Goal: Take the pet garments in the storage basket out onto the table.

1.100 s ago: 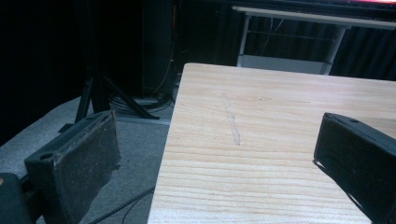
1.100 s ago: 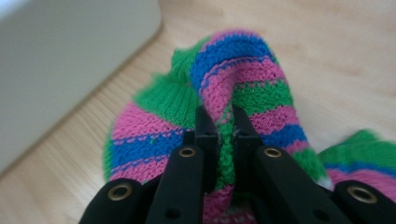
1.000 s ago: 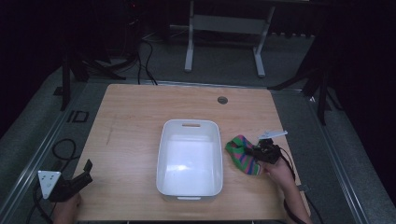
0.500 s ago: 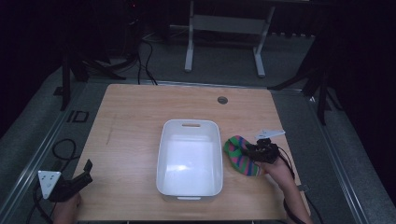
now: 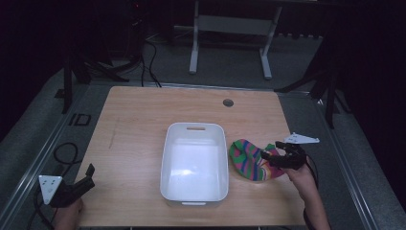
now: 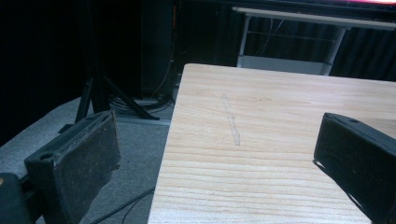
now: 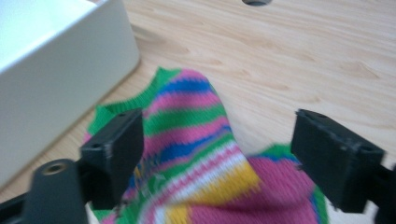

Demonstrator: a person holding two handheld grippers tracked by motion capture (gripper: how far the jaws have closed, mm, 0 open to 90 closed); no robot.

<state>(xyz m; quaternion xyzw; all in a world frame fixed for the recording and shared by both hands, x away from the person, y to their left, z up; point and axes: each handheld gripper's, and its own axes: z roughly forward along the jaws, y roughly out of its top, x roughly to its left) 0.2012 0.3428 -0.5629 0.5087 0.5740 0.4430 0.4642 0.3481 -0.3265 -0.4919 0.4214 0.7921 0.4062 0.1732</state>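
Fingers (image 7: 116, 149) spread wide over striped sock (image 7: 201, 140) beside white bin (image 5: 195, 163). Soft, light, floppy; best pinched at bunched middle. Left gripper (image 5: 79, 184) open too, holding nothing.

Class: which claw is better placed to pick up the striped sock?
Right. The right claw hangs open directly over the striped sock; the left claw sits at the table's far corner.

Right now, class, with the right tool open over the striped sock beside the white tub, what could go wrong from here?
1. The right tool straddles a raised fold of the striped sock; closing may pinch only the top layer, so it could slip free.
2. The sock lies close to the white tub; a swing toward it might knock the wall.
3. The left tool sits open at the table edge, too far to help.
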